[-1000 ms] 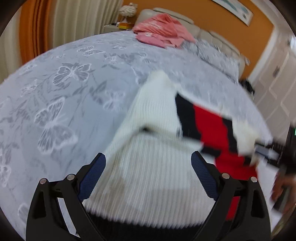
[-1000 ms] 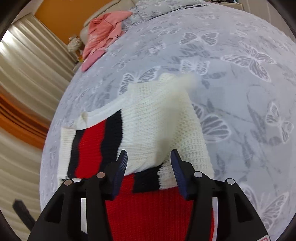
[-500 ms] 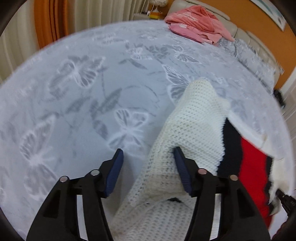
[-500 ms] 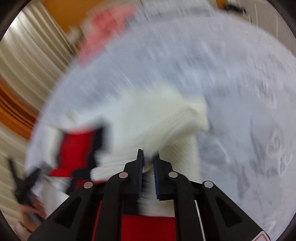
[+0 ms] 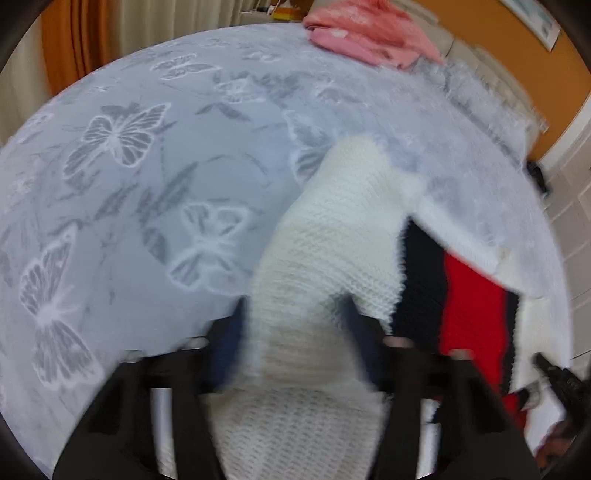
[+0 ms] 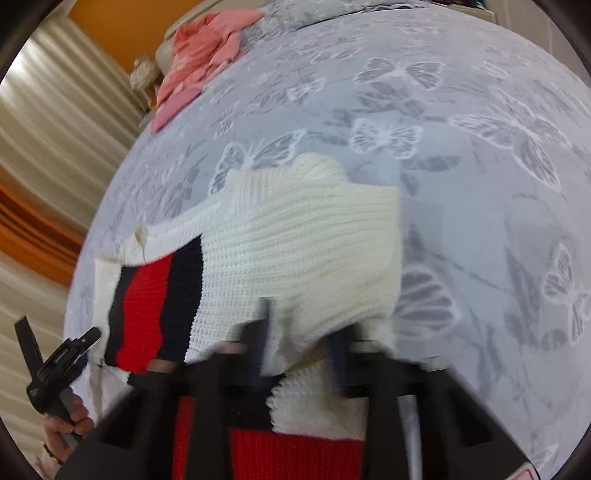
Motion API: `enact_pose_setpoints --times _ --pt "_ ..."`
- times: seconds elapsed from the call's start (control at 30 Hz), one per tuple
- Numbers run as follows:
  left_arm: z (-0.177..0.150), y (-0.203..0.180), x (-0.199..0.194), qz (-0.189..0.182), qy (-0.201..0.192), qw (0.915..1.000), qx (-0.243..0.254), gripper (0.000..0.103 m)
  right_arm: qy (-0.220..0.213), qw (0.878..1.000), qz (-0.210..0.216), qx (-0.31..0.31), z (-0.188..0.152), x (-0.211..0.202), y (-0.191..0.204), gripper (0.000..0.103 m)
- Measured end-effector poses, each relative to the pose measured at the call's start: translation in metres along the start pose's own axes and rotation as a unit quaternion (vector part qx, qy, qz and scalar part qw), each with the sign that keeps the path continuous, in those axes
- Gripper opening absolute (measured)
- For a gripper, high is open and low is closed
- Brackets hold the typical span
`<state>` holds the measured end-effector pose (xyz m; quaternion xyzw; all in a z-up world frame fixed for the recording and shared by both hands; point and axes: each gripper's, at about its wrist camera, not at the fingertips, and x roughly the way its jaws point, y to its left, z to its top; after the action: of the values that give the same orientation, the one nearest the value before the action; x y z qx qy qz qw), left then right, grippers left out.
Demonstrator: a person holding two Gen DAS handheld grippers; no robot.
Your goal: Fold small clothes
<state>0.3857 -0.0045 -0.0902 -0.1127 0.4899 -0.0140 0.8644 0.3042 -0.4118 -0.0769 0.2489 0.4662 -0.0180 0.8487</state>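
Observation:
A white knitted sweater (image 5: 343,236) with red and dark stripes lies on the grey butterfly bedspread (image 5: 147,184). My left gripper (image 5: 295,325) has its jaws closing, and a bunched white part of the sweater fills the gap between the blurred blue pads. In the right wrist view the sweater (image 6: 295,251) has its white part raised and draped over my right gripper (image 6: 299,343), which is shut on the white knit. The left gripper (image 6: 55,365) and the hand (image 6: 62,424) holding it show at the lower left of that view.
A heap of pink clothes (image 5: 369,33) lies at the far end of the bed, near the headboard and orange wall. Curtains (image 6: 55,129) hang beside the bed. Bare bedspread (image 6: 480,184) stretches to the right of the sweater.
My left gripper moved over to the sweater's white edge and its jaws narrowed around the knit. My right gripper shut on the white part, which now stands raised and folded over.

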Motion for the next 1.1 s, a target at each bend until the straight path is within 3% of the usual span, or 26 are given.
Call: enact_pose_setpoints --times 0.03,0.1,0.17,0.2,0.23,0.27,0.3,0.33,0.37,0.4,0.47,0.5,0.6,0.73,0.8,1.03,1.1 --pt "0.002 0.004 -0.002 -0.001 -0.008 1.0000 -0.004 0.028 -0.016 1.000 0.013 -0.015 0.003 -0.008 0.011 0.008" --pt "0.008 0.013 -0.012 0.002 -0.031 0.9994 -0.015 0.011 -0.061 0.996 0.051 -0.038 0.010 -0.035 0.033 0.007" --pt "0.013 0.022 -0.020 0.047 -0.058 0.9972 -0.011 0.008 -0.088 0.994 0.060 -0.039 0.011 -0.050 0.035 0.007" --pt "0.014 0.028 -0.017 0.056 -0.053 0.9970 -0.009 0.008 -0.081 0.995 0.042 -0.039 0.009 -0.045 0.029 0.007" --pt "0.013 0.035 -0.008 0.052 -0.019 0.9984 -0.011 0.009 -0.061 0.997 0.013 -0.041 0.005 -0.033 0.021 0.008" --pt "0.012 0.042 -0.002 0.046 0.005 0.9986 -0.023 0.009 -0.013 0.999 -0.036 -0.039 -0.004 -0.009 0.004 0.009" --pt "0.007 0.049 -0.003 0.037 0.014 0.9984 -0.040 0.009 0.024 0.998 -0.055 -0.030 -0.010 0.005 -0.007 0.013" --pt "0.004 0.053 -0.006 0.026 0.012 0.9984 -0.049 0.011 0.037 0.998 -0.045 -0.017 -0.017 0.009 -0.018 0.011" --pt "-0.001 0.055 -0.012 0.014 0.009 0.9985 -0.051 0.019 0.013 1.000 -0.026 -0.003 -0.023 -0.003 -0.024 0.011" --pt "-0.008 0.056 -0.021 0.003 0.009 0.9989 -0.047 0.036 -0.008 1.000 -0.025 0.011 -0.029 -0.023 -0.027 0.023" --pt "-0.025 0.059 -0.037 -0.006 0.011 0.9991 -0.040 0.065 -0.025 0.999 -0.027 0.020 -0.043 -0.050 -0.030 0.035" --pt "-0.037 0.062 -0.050 -0.016 0.006 0.9992 -0.036 0.067 -0.029 0.999 -0.027 0.020 -0.054 -0.064 -0.032 0.040" --pt "-0.073 0.069 -0.072 -0.034 0.022 0.9992 -0.007 0.070 -0.018 0.999 -0.041 0.009 -0.105 -0.097 -0.044 0.042" --pt "-0.114 0.078 -0.099 -0.022 0.025 0.9991 0.025 0.073 0.008 0.998 -0.060 0.012 -0.168 -0.120 -0.056 0.042" --pt "-0.129 0.080 -0.109 -0.019 0.027 0.9990 0.031 0.078 0.014 0.998 -0.046 0.037 -0.193 -0.133 -0.062 0.042" --pt "-0.176 0.107 -0.137 -0.020 0.055 0.9982 -0.015 0.079 0.063 0.994 -0.012 0.091 -0.256 -0.157 -0.057 0.059" --pt "-0.191 0.116 -0.142 -0.033 0.073 0.9962 -0.033 0.086 0.084 0.993 -0.017 0.082 -0.272 -0.155 -0.052 0.059"
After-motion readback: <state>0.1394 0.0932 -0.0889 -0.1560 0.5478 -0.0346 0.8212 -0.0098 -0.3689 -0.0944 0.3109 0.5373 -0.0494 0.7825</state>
